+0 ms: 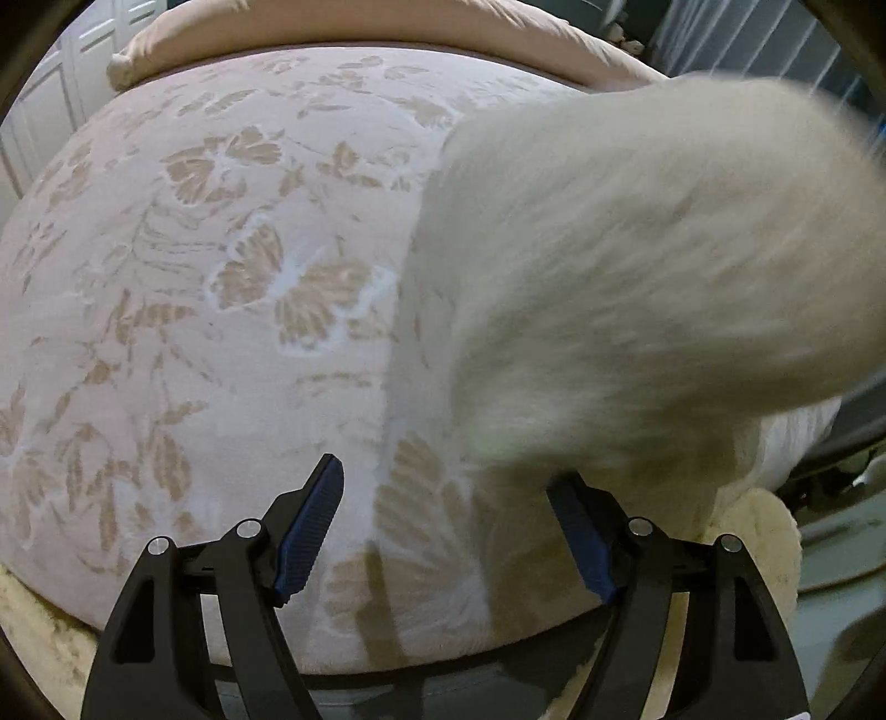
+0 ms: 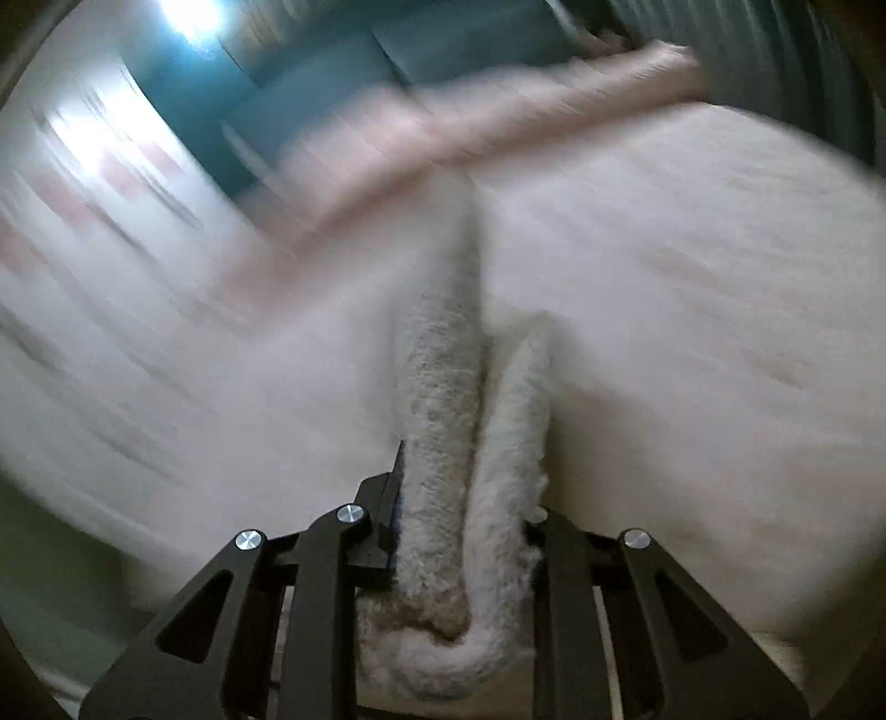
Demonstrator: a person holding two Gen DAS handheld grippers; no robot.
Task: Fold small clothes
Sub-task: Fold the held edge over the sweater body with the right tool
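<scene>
At lower centre of the left wrist view the left gripper stands spread and empty over the bed. The blurred fleece fills the right of that frame, hanging above the cover. In the right wrist view the right gripper pinches a bunched fold of fleece at lower centre. A thick, uneven pinch could slip, or drag the layers askew.

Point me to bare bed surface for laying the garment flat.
Free: the floral bedspread left of the fleece garment, from the open left gripper up to the pink pillow. Crowded: the right side, under the blurred hanging garment, which the right gripper pinches; the right-wrist view is too blurred to judge.
</scene>
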